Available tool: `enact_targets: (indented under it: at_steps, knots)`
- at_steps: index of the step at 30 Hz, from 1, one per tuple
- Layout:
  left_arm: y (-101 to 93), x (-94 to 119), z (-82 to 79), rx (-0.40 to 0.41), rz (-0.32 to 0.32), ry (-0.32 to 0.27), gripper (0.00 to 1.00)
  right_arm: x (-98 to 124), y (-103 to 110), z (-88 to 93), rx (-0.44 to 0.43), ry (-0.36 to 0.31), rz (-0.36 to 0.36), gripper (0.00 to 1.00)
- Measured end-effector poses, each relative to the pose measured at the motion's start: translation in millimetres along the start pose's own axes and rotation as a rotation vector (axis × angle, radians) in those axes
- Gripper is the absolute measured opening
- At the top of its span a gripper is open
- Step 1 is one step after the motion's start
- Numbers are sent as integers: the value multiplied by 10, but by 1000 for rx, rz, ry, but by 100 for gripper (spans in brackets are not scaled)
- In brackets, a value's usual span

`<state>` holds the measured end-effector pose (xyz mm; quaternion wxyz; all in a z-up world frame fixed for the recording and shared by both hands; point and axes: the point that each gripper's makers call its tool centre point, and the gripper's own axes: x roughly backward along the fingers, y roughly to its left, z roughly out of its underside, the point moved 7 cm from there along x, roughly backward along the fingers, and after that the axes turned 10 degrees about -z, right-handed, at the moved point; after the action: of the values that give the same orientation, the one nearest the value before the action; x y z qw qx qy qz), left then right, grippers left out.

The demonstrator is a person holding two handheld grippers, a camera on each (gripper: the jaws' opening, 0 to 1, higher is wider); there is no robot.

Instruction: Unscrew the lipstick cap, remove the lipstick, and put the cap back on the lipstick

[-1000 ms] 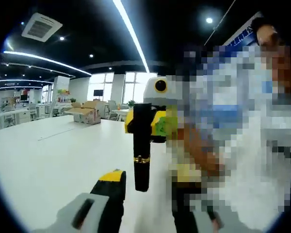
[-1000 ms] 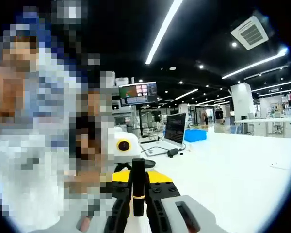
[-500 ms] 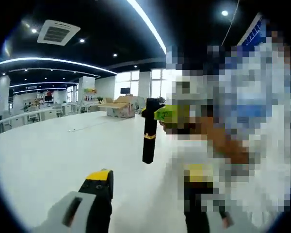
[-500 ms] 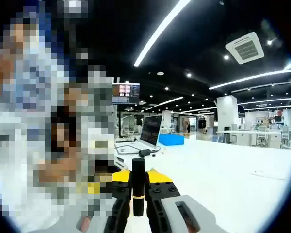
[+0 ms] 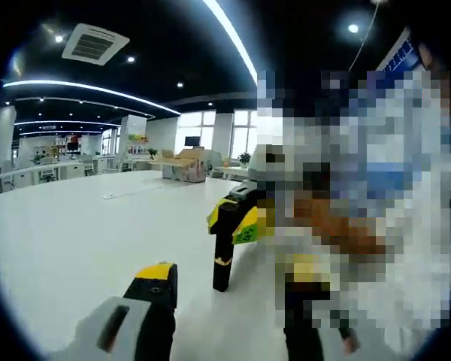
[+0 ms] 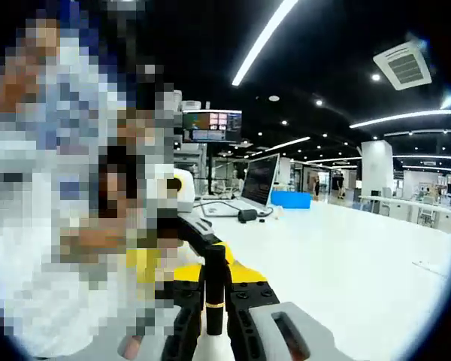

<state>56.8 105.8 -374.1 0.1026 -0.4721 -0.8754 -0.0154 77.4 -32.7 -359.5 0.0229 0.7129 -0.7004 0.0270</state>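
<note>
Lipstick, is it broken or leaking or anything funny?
Nothing stands out. The black lipstick with its gold band looks whole, cap on, pinched upright by the right gripper. In the left gripper view it hangs above the white table, with no spill or smear on it.

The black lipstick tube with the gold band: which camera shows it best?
The left gripper view: the black lipstick tube with the gold band shows nearly whole, side-on over the white table, held by the right gripper. The right gripper view shows it end-on, partly hidden between that gripper's fingers.
</note>
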Motion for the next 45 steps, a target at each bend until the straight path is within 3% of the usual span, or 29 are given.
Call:
enact_targets:
  at_steps: [8,19,27,31,37,39,45]
  knots:
    - [-36,-16,22,2,23,1,57,54,-96,58,-100,-103,-56,10]
    - [-52,-17,50,13,32,12,56,53,-10,15,-31,-86,-80,11]
    - [-54,-6,52,12,31,11,56,72,-14,14,-37,-91,-69,15]
    - [-54,-6,50,11,30,11,57,100,-20,1,-63,-103,-53,23]
    - [-41,39,-10,17,27,-1,57,275,-6,-117,-131,-154,13,45]
    - [-31,73,-61,18,26,-4,57,379,12,-174,-162,-141,37,55]
    - [3,254,-317,25,-10,-46,57,752,235,-516,-119,-118,162,58]
